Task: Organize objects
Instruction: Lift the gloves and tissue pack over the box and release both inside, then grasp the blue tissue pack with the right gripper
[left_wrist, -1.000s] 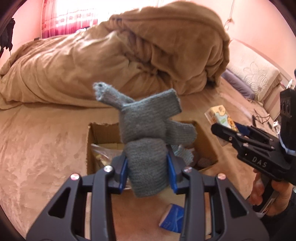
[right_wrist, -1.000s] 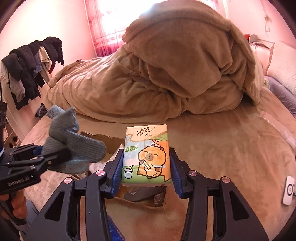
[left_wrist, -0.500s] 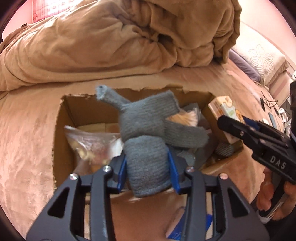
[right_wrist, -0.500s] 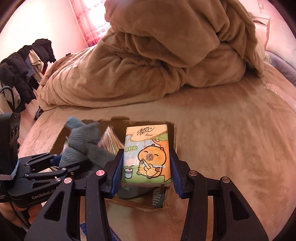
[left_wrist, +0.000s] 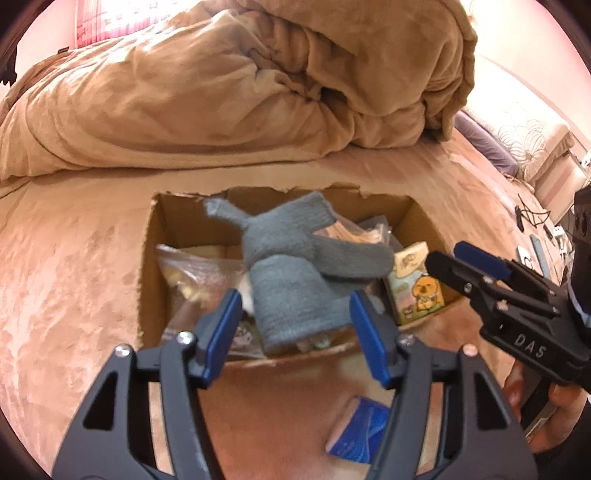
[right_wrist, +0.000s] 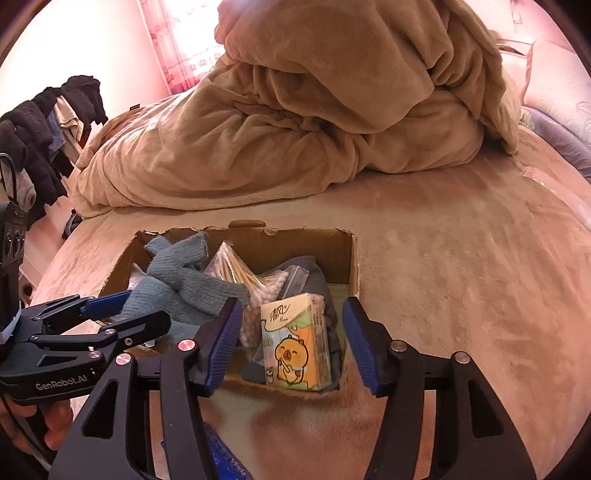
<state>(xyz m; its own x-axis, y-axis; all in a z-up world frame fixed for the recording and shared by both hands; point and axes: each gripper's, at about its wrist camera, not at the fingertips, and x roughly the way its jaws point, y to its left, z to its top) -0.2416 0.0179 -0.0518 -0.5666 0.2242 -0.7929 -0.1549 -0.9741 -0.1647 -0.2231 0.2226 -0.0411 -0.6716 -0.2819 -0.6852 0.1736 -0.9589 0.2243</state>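
Observation:
A cardboard box (left_wrist: 147, 258) (right_wrist: 349, 258) sits sunk into the tan bed cover. My left gripper (left_wrist: 295, 325) is open, its jaws wide apart on either side of a grey knit glove (left_wrist: 295, 273) (right_wrist: 181, 277) that rests in the box. My right gripper (right_wrist: 288, 343) is open above the box's near right corner, where a tissue pack (right_wrist: 295, 347) (left_wrist: 417, 288) with a yellow cartoon animal stands in the box. The right gripper (left_wrist: 476, 266) also shows in the left wrist view, and the left gripper (right_wrist: 122, 314) in the right wrist view.
The box also holds a bag of cotton swabs (right_wrist: 251, 284) and a clear plastic bag (left_wrist: 195, 273). A blue packet (left_wrist: 362, 428) lies on the bed in front of the box. A heaped tan duvet (left_wrist: 240, 81) lies behind. Clothes (right_wrist: 40, 125) hang at far left.
Both grippers have moved down over the box and opened. The glove and the tissue pack have been let go and now rest inside the box.

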